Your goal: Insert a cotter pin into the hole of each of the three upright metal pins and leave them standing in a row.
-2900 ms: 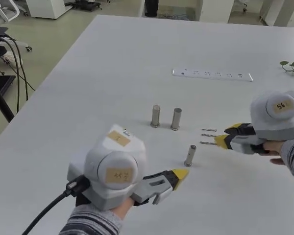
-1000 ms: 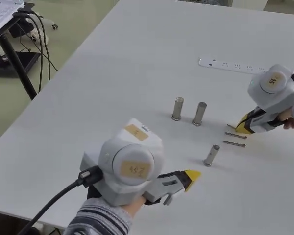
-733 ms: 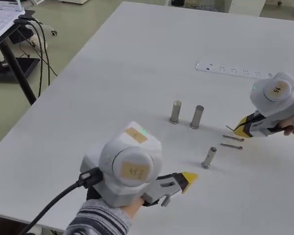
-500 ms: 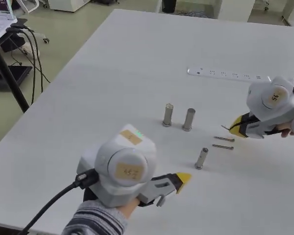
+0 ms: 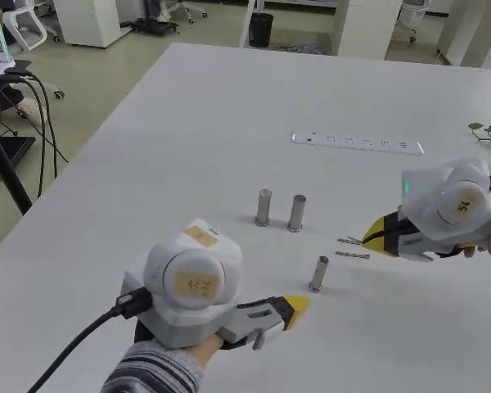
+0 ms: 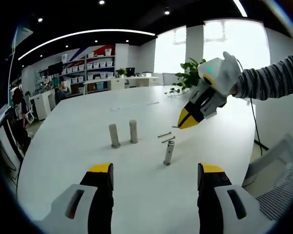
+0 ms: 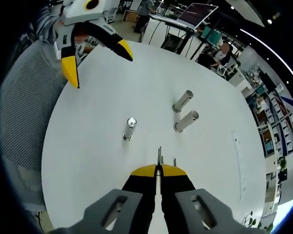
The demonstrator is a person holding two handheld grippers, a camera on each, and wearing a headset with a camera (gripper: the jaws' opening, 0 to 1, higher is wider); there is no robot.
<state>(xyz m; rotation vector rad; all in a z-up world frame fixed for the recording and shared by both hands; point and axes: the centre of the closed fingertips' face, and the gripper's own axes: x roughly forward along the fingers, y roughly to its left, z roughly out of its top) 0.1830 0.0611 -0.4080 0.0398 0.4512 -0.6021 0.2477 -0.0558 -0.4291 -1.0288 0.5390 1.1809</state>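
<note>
Progress appears nil: three metal pins point(image 5: 297, 213) stand upright on the table point(image 5: 188, 139), none fitted. Right gripper point(image 7: 159, 169) is clamped on one cotter pin point(image 7: 159, 155). Two spare cotter pins point(image 5: 352, 255) lie near the front pin. Left gripper point(image 6: 156, 168) gapes, empty.

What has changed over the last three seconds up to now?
The right gripper has shut on one cotter pin of the three that lay on the table and lifted it off the surface. Two cotter pins are left lying there. Unchanged: the three metal pins stand upright where they were, and the left gripper stays back, open.
</note>
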